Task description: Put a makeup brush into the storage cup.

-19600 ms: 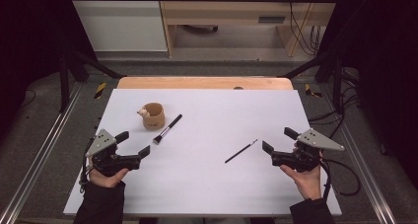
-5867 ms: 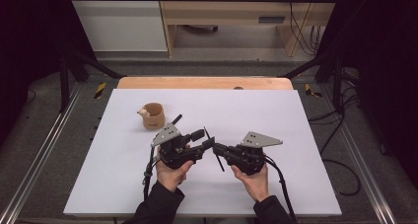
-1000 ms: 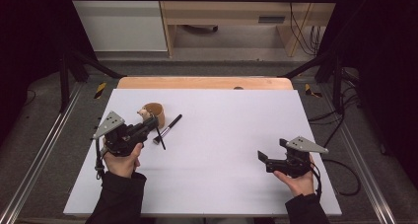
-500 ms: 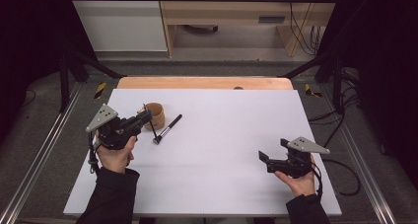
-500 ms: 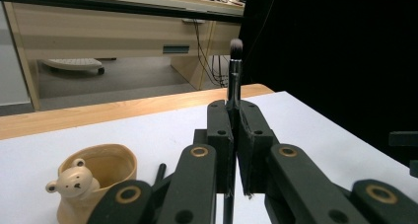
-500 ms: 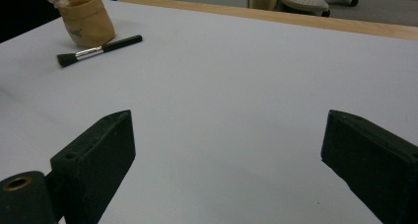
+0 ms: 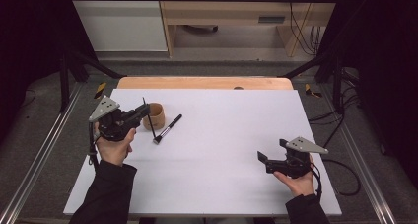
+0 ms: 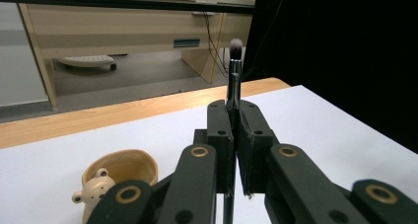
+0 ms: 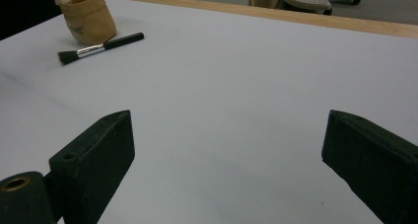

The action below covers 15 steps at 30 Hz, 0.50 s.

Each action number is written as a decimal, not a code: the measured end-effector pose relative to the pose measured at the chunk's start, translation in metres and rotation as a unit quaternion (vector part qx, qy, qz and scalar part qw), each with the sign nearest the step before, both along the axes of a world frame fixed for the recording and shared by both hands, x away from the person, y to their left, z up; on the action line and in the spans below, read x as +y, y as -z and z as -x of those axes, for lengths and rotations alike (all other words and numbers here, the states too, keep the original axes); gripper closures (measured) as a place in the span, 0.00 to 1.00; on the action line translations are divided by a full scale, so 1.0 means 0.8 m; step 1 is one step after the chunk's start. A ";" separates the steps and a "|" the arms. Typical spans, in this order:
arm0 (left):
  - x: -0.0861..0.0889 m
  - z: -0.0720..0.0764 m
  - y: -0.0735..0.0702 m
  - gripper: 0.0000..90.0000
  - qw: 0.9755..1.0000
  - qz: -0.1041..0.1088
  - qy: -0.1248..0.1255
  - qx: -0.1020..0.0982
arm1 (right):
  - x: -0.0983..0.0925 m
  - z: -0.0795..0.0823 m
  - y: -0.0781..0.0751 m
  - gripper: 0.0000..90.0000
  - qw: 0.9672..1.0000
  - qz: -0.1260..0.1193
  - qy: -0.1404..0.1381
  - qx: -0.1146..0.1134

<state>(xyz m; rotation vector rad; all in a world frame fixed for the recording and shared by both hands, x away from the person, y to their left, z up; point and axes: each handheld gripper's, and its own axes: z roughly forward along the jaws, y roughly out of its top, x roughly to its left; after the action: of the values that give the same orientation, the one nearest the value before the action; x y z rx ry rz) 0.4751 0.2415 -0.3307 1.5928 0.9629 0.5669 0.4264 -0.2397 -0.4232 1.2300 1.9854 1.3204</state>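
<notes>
The left hand-held gripper is on the move. A second ago it sat a little nearer the person and lower, with the thin brush just short of the cup; now it has drifted towards the back-left of the tabletop and lifted slightly, so the brush stands right beside the little tan cup, crossing in front of its near wall in the high view. The jaws are clamped tight on the brush's slim dark handle, no gap to speak of. In the left gripper view the brush runs almost upright between them, soft tip at the top, and the cup with its tiny bear figure sits low and to the left, mouth open and nothing visible inside.

My read: the brush is being lined up for a drop into that cup, handle end first. It isn't over the mouth yet, though. It needs more height and a nudge across the rim.

Over on the right, all quiet. The right hand-held gripper rests near the front right of the tabletop, unmoved, jaws spread wide with nothing between them. The thicker brush lies flat just right of the cup, bristles towards the person, probably next in line.
</notes>
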 end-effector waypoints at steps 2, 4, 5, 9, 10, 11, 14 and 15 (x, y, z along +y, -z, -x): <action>0.000 -0.003 0.000 0.94 1.000 -0.003 -0.002 0.000 | 0.000 0.000 0.000 0.07 1.000 0.000 0.000 0.000; 0.000 -0.008 -0.001 0.94 1.000 -0.008 -0.005 0.002 | 0.000 0.000 0.000 0.07 1.000 0.000 0.000 -0.002; 0.001 -0.009 -0.001 0.94 1.000 -0.010 -0.005 0.003 | 0.000 0.000 0.000 0.07 1.000 -0.001 0.000 -0.002; 0.001 -0.018 -0.002 0.94 1.000 -0.016 -0.010 0.006 | 0.000 0.000 0.000 0.07 1.000 0.000 -0.001 -0.002; 0.002 -0.020 -0.003 0.94 1.000 -0.018 -0.011 0.007 | 0.000 0.000 0.000 0.07 1.000 0.000 -0.001 -0.002; 0.002 -0.023 -0.003 0.94 1.000 -0.020 -0.012 0.008 | 0.000 0.000 0.000 0.07 1.000 -0.001 -0.001 -0.002; 0.002 -0.028 -0.004 0.94 1.000 -0.024 -0.015 0.009 | 0.000 0.000 0.000 0.07 1.000 -0.001 -0.001 -0.002; 0.002 -0.028 -0.004 0.94 1.000 -0.024 -0.015 0.009 | 0.000 0.000 0.000 0.07 1.000 -0.001 -0.001 -0.002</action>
<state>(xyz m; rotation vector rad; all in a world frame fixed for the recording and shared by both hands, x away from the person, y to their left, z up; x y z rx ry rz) 0.4978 0.2431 -0.3279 1.6297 0.9940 0.6015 0.4267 -0.2399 -0.4233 1.2242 1.9834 1.3246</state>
